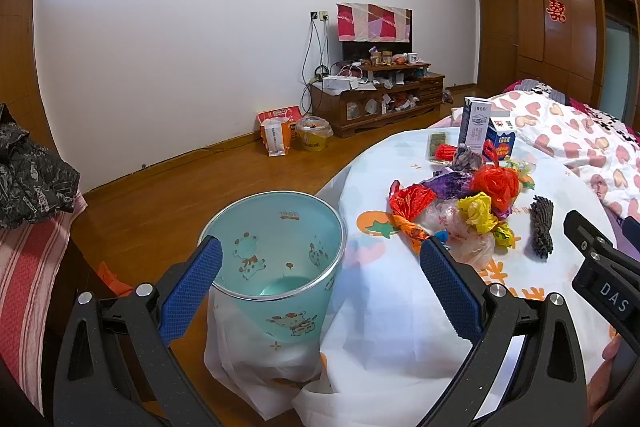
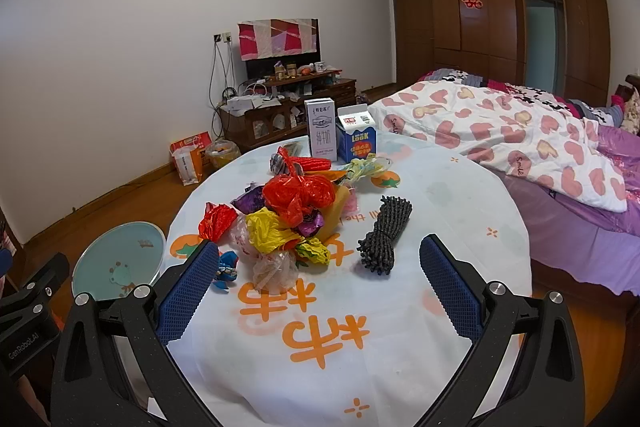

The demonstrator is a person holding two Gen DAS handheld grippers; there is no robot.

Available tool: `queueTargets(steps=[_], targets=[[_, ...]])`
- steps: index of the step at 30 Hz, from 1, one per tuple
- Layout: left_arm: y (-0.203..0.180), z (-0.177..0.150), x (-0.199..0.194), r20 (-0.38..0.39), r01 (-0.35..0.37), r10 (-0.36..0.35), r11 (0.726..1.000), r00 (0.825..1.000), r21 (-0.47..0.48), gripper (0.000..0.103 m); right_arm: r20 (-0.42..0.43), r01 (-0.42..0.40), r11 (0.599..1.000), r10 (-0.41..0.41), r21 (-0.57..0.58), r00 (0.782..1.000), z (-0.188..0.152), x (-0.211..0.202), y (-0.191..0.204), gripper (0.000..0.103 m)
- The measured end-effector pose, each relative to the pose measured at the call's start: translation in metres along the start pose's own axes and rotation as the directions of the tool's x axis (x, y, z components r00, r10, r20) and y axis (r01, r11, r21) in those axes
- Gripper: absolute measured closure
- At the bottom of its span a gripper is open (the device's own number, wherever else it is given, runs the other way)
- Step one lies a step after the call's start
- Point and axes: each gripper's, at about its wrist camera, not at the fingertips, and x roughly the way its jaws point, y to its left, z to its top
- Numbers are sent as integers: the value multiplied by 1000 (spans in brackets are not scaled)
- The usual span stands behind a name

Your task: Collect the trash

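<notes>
A heap of crumpled plastic bags (image 2: 288, 215) in red, yellow, purple and clear lies mid-table on the round white-clothed table (image 2: 400, 307). The same heap of bags (image 1: 460, 203) shows in the left wrist view. A light-blue cartoon bin (image 1: 276, 259) stands on the floor at the table's left edge, empty inside. My left gripper (image 1: 320, 259) is open, hovering over the bin and table edge. My right gripper (image 2: 320, 259) is open above the near table, short of the heap. A dark netted bundle (image 2: 384, 235) lies right of the heap.
Two cartons, a white milk carton (image 2: 322, 131) and a blue LOOK carton (image 2: 356, 139), stand at the table's far side. A bed with a heart-print quilt (image 2: 520, 131) borders the table on the right. A TV cabinet (image 1: 376, 99) and floor bags sit by the far wall.
</notes>
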Motion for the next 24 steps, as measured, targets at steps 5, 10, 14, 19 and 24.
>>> queueTargets(steps=[5,10,14,19,24], targets=[[1,-1,1,-3,-2,2,1000,1000,-1,6,-4,-2,1000,2,2,1000,0,1,0,4],[1,-1,1,-3,-2,2,1000,1000,-1,6,-2,-3,1000,3,4,1000,0,1,0,4],[1,-1,1,-2,-3,3,1000,1000,-1,6,-5,-1,1000,1,5,1000,-1,2,0,4],[2,-1,2,-5,-2,2,1000,1000,-1,6,-3,-4,1000,4,5,1000,-1,2,0,4],[2,-5,5,-12,-6,6,1000,1000,-2,6,-5,-2,1000,2,6,1000,-2,4,0,4]])
